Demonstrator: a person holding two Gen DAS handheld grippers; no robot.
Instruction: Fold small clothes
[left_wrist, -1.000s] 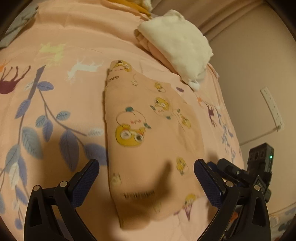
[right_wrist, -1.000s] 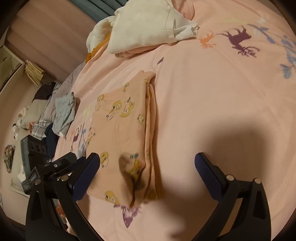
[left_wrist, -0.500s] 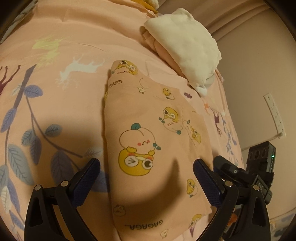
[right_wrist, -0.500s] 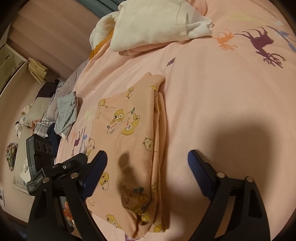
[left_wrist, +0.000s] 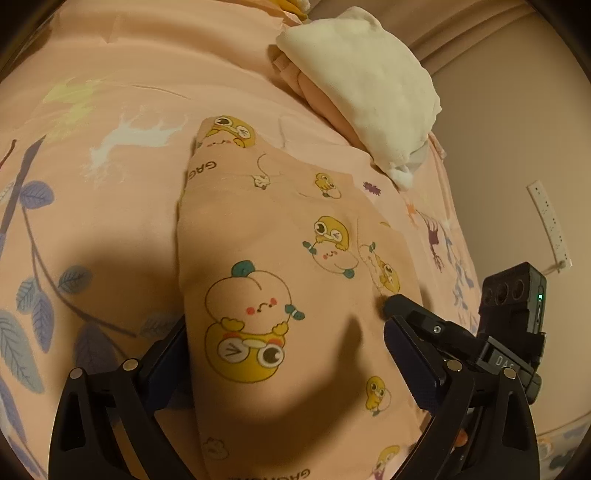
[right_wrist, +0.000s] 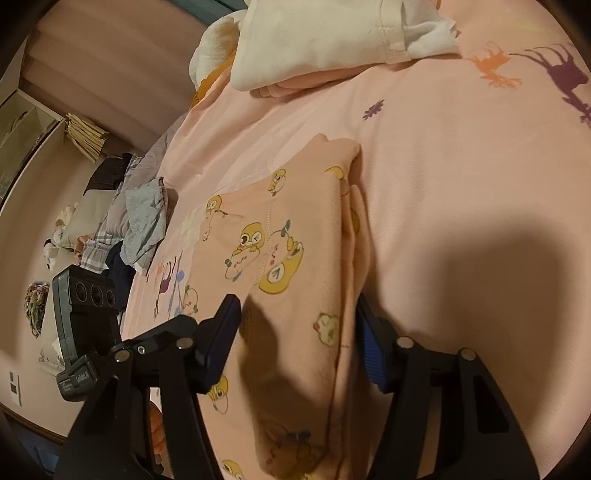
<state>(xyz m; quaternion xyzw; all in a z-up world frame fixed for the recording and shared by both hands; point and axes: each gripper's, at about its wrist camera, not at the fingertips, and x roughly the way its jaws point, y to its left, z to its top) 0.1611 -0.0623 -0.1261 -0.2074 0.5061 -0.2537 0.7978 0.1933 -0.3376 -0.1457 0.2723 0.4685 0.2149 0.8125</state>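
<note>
A bed (left_wrist: 122, 206) with a pink animal-print sheet carries a folded duck-print garment (left_wrist: 280, 280) near its edge. The garment is straddled by both grippers, left gripper (left_wrist: 284, 354) open; the right gripper (right_wrist: 295, 332) has been closing, apparently to pinch a fold.

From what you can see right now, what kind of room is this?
Most likely a bedroom. The work surface is a bed with a pink animal-print sheet, folded cream and pink clothes are stacked on it beside the cartoon-print garment, and more clothes lie heaped along the wall.
</note>
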